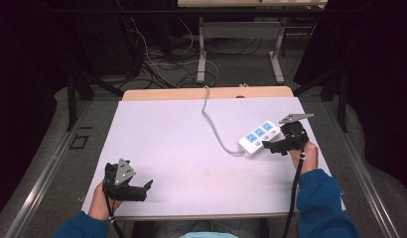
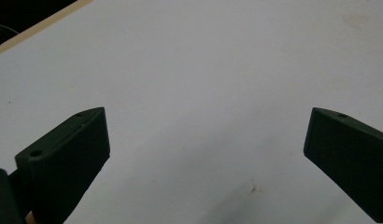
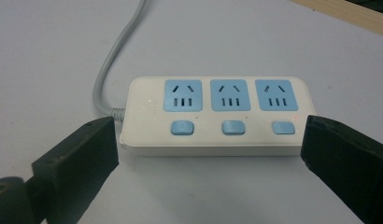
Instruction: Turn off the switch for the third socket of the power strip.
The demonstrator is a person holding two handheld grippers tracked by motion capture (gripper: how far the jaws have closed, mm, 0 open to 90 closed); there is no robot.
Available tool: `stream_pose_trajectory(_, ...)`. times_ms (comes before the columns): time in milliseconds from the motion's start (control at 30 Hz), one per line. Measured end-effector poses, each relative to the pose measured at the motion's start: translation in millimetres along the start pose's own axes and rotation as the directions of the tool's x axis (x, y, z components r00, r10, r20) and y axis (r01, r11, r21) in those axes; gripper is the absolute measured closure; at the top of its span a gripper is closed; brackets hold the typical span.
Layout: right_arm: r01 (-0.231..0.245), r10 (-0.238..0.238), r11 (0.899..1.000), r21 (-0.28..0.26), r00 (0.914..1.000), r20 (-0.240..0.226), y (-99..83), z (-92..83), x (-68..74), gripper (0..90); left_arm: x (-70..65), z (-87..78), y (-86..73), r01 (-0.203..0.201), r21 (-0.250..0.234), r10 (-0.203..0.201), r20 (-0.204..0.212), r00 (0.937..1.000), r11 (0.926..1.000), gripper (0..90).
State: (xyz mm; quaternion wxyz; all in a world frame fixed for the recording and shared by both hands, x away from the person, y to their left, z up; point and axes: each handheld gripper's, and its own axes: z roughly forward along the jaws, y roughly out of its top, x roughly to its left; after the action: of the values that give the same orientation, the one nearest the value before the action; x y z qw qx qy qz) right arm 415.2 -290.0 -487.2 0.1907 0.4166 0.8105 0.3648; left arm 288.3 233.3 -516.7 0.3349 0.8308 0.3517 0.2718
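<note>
White rectangular plastic power strip (image 3: 210, 116) with three blue sockets and three blue buttons lies flat on the white table sheet (image 1: 181, 144), right-hand side, its grey cable (image 1: 211, 124) trailing toward the far edge. Right gripper (image 3: 209, 154) is just beside its near long side, jaws spread wide, one jaw off each end of the strip, gripping nothing. Left gripper (image 1: 142, 191) is at the near left, well apart, jaws wide open and empty.

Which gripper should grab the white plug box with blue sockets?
Right. The right gripper is open, its jaws flanking the white plastic power strip. The left gripper sits far away.
</note>
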Motion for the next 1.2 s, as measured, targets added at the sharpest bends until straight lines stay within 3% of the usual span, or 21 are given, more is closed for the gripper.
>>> stream_pose_trajectory(233, -0.035, 0.035, 0.999, -0.001, 0.9994, 0.010, 3.9, 2.3, -10.2, 3.4, -0.2, 0.6, 0.1, 0.007, -0.001, -0.007, 0.004, 1.0000, 1.0000, 0.4)
stream_pose_trajectory(733, -0.029, 0.028, 0.999, 0.023, 0.9988, 0.041, 8.7, 12.4, -21.1, 3.3, -0.2, 0.5, 0.3, 0.001, 0.007, -0.001, 0.009, 1.0000, 1.0000, 0.4)
stream_pose_trajectory(1200, -0.081, 0.079, 0.996, 0.026, 0.9954, 0.054, 7.9, 17.8, -33.7, 0.4, 0.1, 1.1, 0.5, -0.007, 0.005, 0.007, 0.002, 1.0000, 1.0000, 0.4)
